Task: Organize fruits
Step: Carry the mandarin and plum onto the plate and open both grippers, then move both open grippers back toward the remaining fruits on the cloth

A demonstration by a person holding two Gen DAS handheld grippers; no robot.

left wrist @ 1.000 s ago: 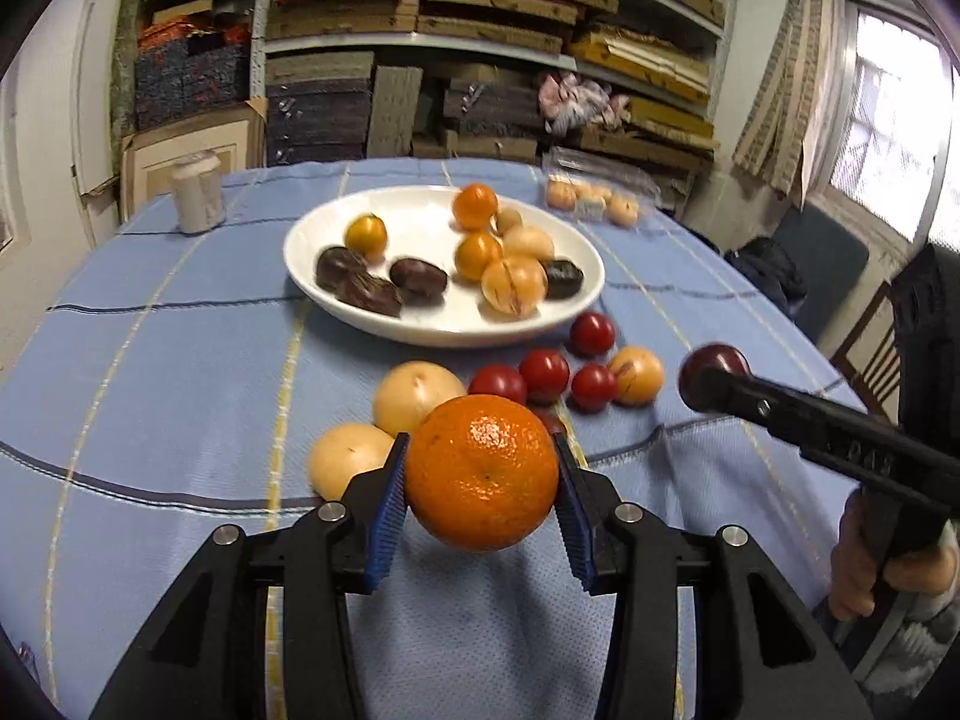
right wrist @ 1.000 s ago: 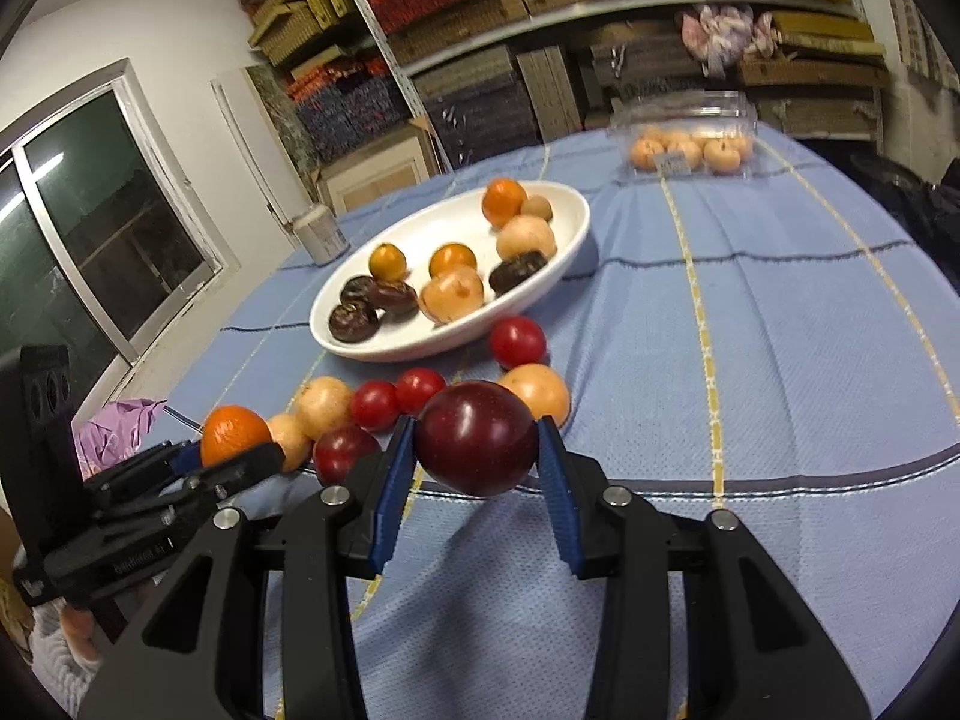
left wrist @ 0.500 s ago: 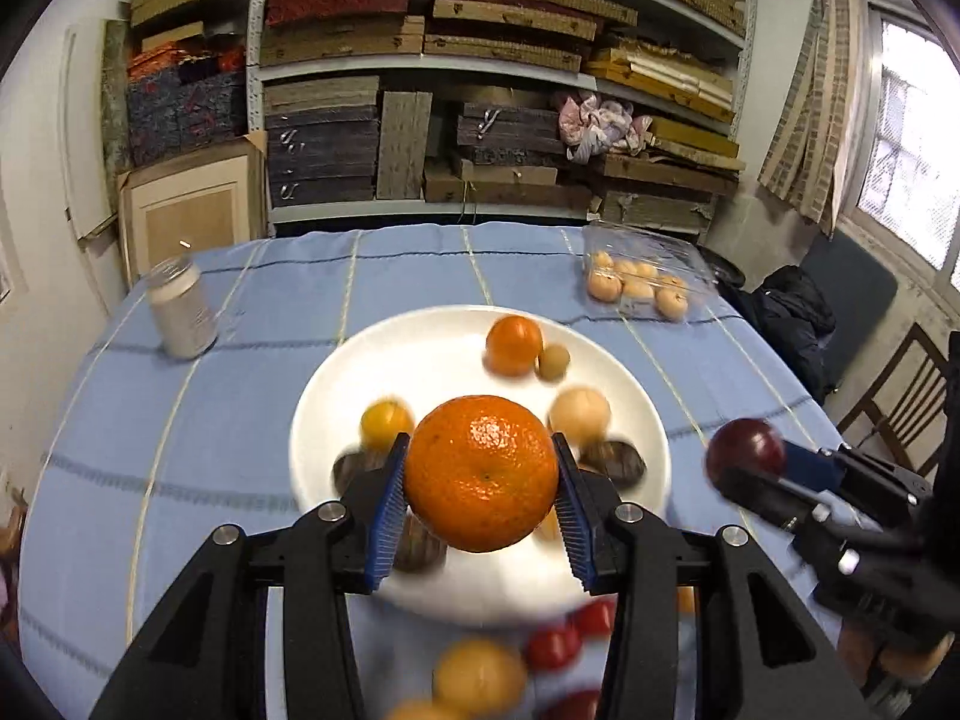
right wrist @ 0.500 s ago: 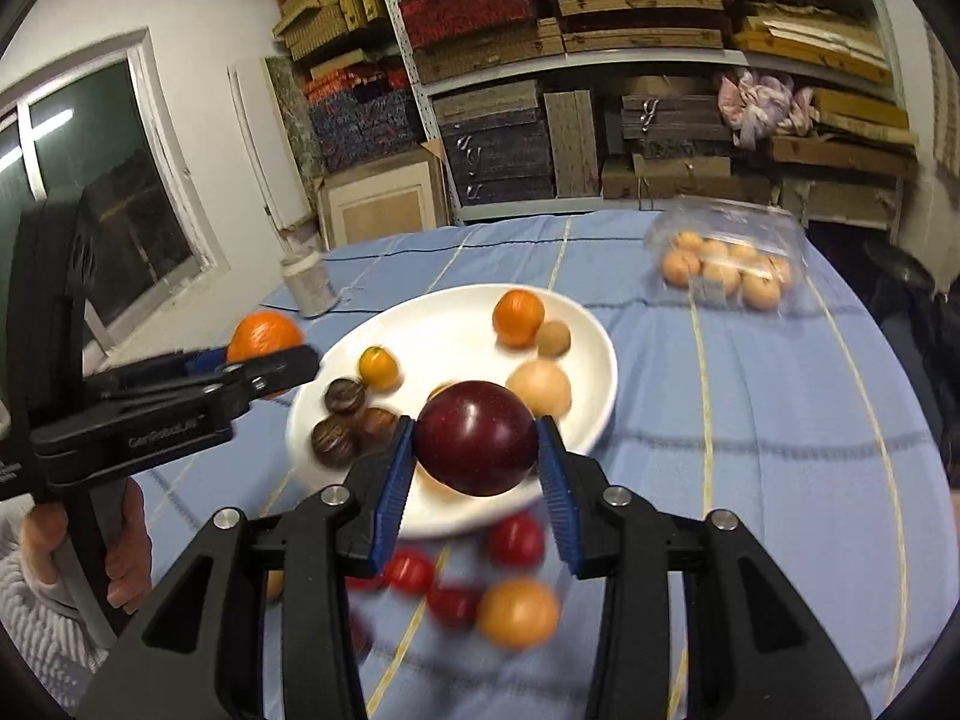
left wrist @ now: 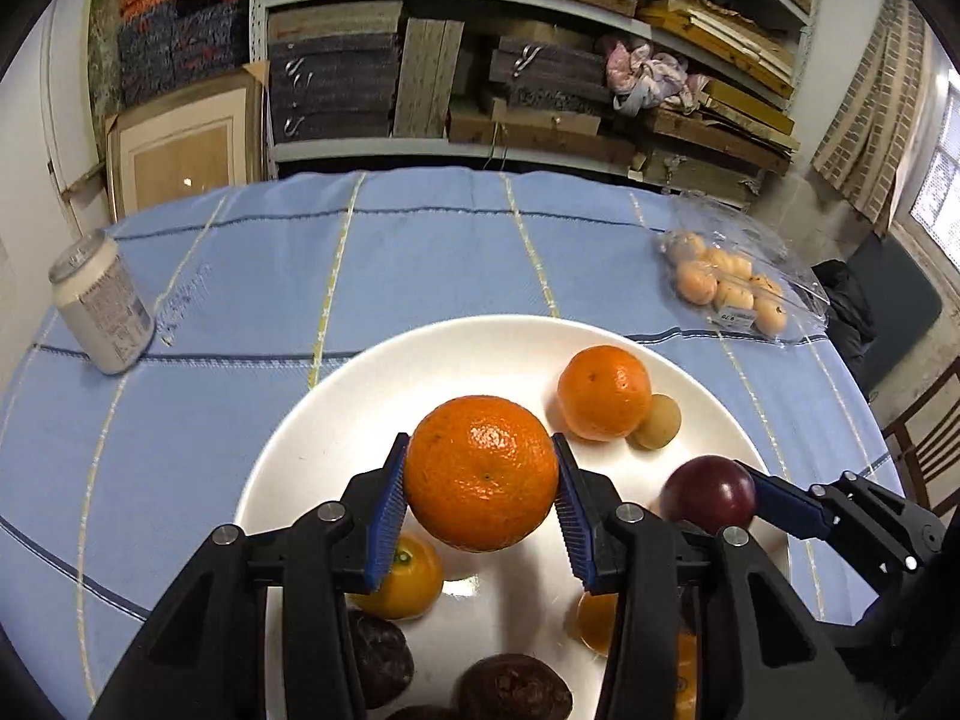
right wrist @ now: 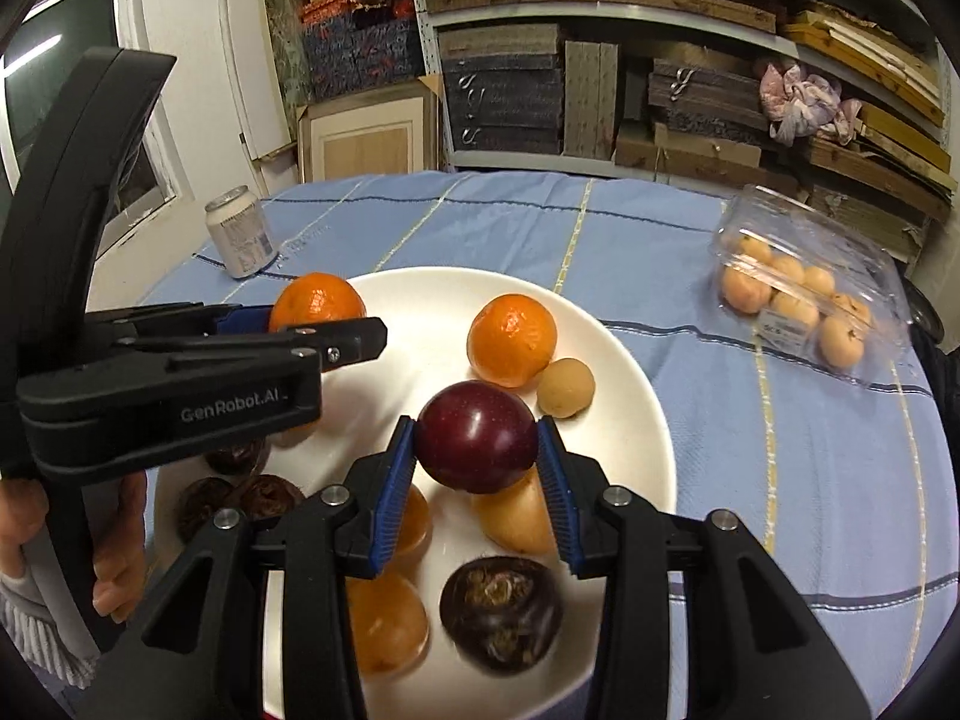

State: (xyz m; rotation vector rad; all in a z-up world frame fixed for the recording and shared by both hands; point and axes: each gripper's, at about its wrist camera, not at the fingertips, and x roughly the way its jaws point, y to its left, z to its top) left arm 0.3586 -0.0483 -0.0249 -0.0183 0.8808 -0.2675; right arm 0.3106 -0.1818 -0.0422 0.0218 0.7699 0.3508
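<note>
Orange, pebbled mandarin (left wrist: 482,471) sits between the left gripper (left wrist: 480,495)'s ribbed blue pads, whose jaws have just been opening, perhaps barely touching. Right gripper (right wrist: 477,474) clamps a glossy round plum (right wrist: 476,435). Both hover over the smooth white plate (left wrist: 480,342).

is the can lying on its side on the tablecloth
No, the can stands upright on the blue tablecloth, beyond the white plate.

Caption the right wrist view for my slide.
Right gripper holds a dark red plum over the white plate of fruit; left gripper alongside with an orange.
</note>
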